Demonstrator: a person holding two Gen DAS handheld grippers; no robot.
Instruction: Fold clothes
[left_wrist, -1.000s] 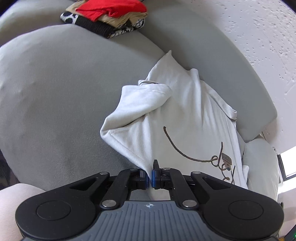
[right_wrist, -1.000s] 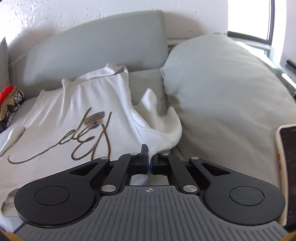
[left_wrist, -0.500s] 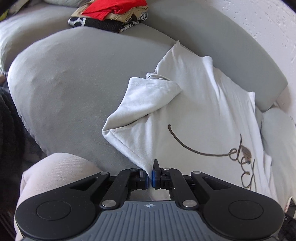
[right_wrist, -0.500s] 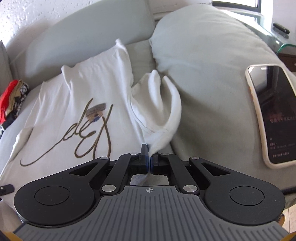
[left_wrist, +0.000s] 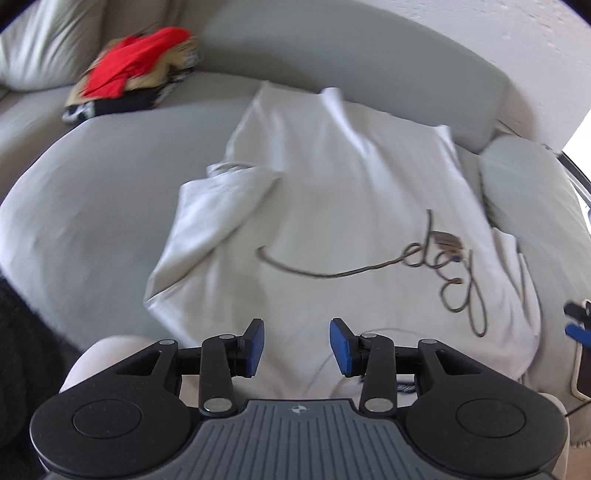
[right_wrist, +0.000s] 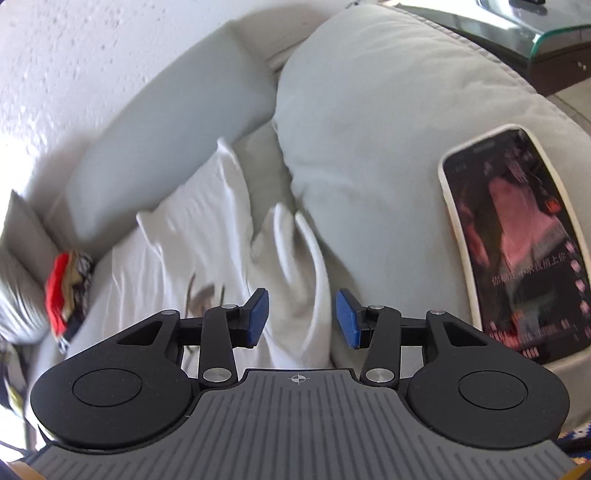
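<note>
A white T-shirt (left_wrist: 332, 206) with brown script lettering (left_wrist: 447, 266) lies spread front-up on a grey sofa. Its left sleeve (left_wrist: 207, 218) is folded in over the body. My left gripper (left_wrist: 297, 341) hovers open over the shirt's near hem, nothing between its blue pads. In the right wrist view the same shirt (right_wrist: 192, 236) runs away to the left, its right sleeve (right_wrist: 306, 258) bunched against a big grey cushion (right_wrist: 369, 147). My right gripper (right_wrist: 301, 319) is open just above that sleeve edge.
A pile of folded clothes, red on top (left_wrist: 136, 81), sits at the sofa's far left (right_wrist: 66, 288). A phone with a lit screen (right_wrist: 517, 243) rests on the right cushion. A person's knee (left_wrist: 99, 362) shows at the lower left. A glass side table (right_wrist: 524, 22) stands beyond the cushion.
Both grippers were shut on the shirt's near corners and have opened, letting the fabric drop. The shirt has been drawn nearer and lies flatter; both views have swung.
</note>
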